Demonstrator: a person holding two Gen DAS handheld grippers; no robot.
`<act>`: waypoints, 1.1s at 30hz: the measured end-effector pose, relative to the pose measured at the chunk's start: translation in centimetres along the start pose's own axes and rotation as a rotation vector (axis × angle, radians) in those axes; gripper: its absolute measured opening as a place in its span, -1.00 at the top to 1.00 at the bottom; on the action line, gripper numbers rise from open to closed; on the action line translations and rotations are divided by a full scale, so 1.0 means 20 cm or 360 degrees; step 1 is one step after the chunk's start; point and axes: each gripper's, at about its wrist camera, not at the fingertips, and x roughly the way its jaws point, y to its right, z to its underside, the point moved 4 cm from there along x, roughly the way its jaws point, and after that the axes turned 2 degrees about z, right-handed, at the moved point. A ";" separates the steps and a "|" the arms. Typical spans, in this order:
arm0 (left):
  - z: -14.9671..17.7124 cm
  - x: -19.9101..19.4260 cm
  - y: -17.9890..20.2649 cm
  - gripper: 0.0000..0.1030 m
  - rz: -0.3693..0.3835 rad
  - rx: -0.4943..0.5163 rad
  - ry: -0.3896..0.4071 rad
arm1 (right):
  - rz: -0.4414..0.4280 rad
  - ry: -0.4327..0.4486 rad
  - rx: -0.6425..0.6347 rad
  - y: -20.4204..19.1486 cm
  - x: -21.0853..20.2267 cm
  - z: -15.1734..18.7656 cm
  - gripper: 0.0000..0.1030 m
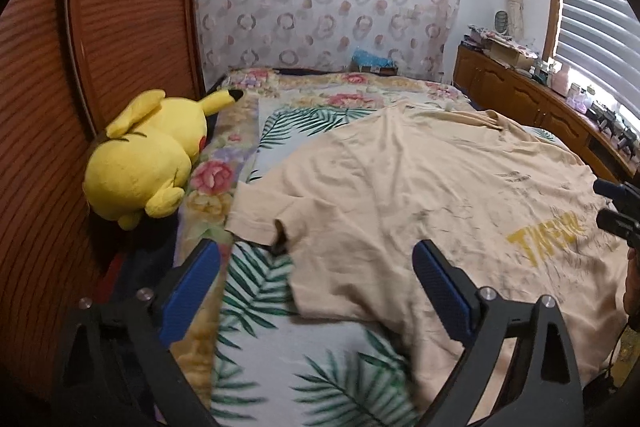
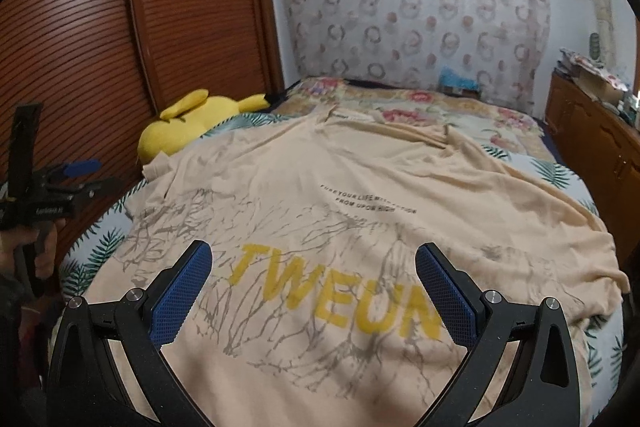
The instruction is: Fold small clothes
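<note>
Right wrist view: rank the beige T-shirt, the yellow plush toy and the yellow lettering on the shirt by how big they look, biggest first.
1. Beige T-shirt, fills most of the bed.
2 and 3. Yellow lettering and yellow plush toy look alike in size; the toy lies farther away and partly hidden, so no ranking.

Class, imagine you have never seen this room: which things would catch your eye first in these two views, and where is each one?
A large beige cotton T-shirt printed with yellow letters lies spread flat across the leaf-patterned bedspread, filling most of both views. A bright yellow plush toy lies at the bed's left edge against the brown slatted wooden doors. The left gripper and right gripper, both blue-padded and open, hang over the shirt's near part.
</note>
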 end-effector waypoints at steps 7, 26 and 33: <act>-0.07 0.19 -0.17 -0.56 -0.0037 -0.0033 -0.0104 | -0.0047 -0.0060 -0.0068 -0.05 0.11 -0.04 -1.00; -0.13 0.35 -0.18 1.00 0.0045 0.0021 -0.0206 | -0.0090 -0.0104 -0.0040 -0.03 0.13 0.00 -1.00; -0.33 0.20 0.01 1.00 0.0141 0.0127 -0.0091 | -0.0055 -0.0068 0.0021 0.07 0.06 0.00 -1.00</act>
